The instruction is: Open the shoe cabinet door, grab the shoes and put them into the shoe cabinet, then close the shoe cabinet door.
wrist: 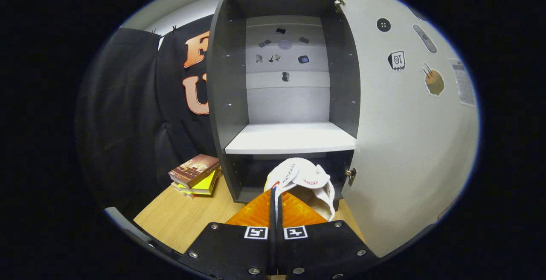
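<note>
Clamped nearly together, the gripper (273, 194) pinches a thin edge of the white shoe (303, 182), which hangs just ahead of the fingers, in front of the cabinet's lower opening. At 10 o'clock from the fingers, 3 or so books (194, 174) lie stacked on the table (183, 218). At 12 o'clock the cabinet (290, 88) stands open, its shelf (292, 138) bare; the door (409, 135) is swung out at 2 o'clock. The shoe's long axis seems to run toward the cabinet, though toe and heel are hard to tell apart. Carry it straight in, level, clearing the shelf edge and the door.
</note>
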A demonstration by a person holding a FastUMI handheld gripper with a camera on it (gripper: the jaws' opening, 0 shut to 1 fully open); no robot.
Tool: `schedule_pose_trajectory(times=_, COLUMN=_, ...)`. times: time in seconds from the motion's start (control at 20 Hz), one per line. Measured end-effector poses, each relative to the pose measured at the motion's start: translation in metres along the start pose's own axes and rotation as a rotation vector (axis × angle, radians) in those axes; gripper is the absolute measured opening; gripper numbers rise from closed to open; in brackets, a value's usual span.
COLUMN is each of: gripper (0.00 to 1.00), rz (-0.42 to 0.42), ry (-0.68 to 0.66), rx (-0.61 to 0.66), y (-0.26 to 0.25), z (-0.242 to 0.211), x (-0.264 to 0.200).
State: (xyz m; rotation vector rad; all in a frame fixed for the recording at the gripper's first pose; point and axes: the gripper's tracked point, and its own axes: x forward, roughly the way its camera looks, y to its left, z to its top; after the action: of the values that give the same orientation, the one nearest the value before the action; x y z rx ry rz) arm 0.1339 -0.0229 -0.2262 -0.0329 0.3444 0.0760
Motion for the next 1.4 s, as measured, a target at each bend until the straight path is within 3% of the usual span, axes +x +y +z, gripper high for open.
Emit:
schedule_pose_trajectory(times=0.55, gripper=0.0, rz=0.007, ry=-0.124, rx=-0.021, y=0.004, z=0.081, x=0.033)
schedule_pose_trajectory(times=1.05, gripper=0.0, rz=-0.006, ry=-0.127, rx=-0.046, y=-0.004, z=0.125, x=0.139)
schedule_pose_trajectory(times=1.4, gripper=0.0, rz=-0.013, ry=-0.079, rx=-0.055, y=-0.005, z=0.126, x=0.206)
